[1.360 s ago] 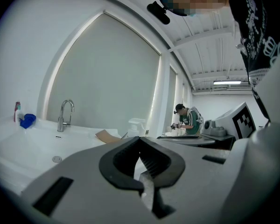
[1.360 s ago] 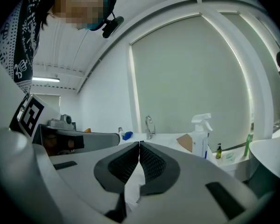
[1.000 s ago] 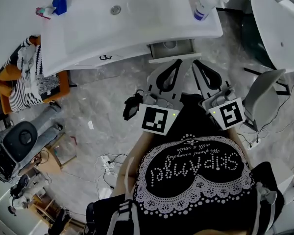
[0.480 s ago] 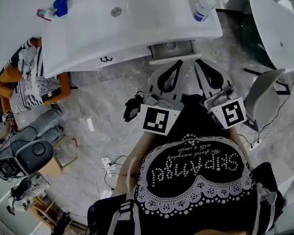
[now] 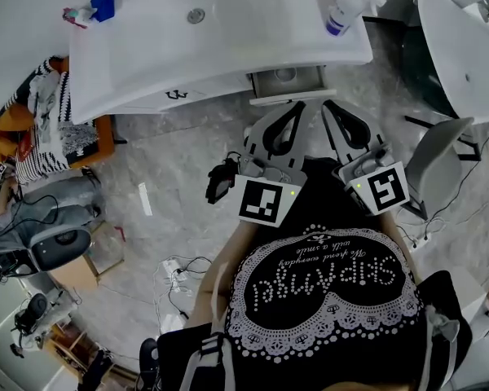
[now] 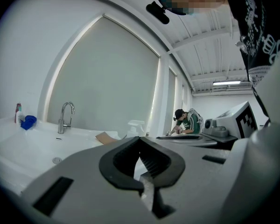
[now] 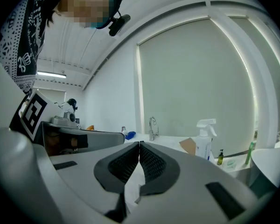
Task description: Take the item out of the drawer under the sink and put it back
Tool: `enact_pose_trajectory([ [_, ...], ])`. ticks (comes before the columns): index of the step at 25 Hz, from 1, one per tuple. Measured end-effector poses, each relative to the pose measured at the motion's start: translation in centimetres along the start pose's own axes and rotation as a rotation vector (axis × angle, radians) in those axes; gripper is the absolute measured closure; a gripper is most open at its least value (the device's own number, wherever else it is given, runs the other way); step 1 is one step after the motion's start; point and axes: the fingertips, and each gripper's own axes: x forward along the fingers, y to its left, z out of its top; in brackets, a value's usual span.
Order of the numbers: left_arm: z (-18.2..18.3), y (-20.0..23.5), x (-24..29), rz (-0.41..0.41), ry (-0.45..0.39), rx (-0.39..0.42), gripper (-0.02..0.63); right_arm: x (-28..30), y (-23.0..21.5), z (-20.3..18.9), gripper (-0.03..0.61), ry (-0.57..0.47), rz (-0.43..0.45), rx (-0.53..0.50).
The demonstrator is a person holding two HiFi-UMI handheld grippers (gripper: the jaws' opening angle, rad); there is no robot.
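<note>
Drawer (image 5: 263, 82): open under the sink counter (image 5: 228, 39), just ahead of both claw tips.
Left claw (image 5: 300, 104): clenched on nothing, held level, tips aimed at the drawer front.
Right claw (image 5: 326, 104): clenched, empty, just beside the left claw, tips dipped a touch.
Item (image 5: 284, 74): small round thing on the drawer floor, just past your tips and between their lines. Too small to identify.
Stage: fits either the item due to come out, or the item back in with the drawer left open. Can't settle which.
Technique: keep your claws square to the drawer front and below the counter lip. The opening looks narrow, so work one claw at a time.
</note>
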Motion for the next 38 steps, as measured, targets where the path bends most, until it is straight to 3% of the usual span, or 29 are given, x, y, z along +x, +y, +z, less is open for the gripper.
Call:
enact_pose_trajectory([
  [38,-0.10,-0.32,0.07,-0.009,0.002,0.010,0.611,-0.19,-0.11,-0.15,0.561,-0.011,-0.001,0.002],
])
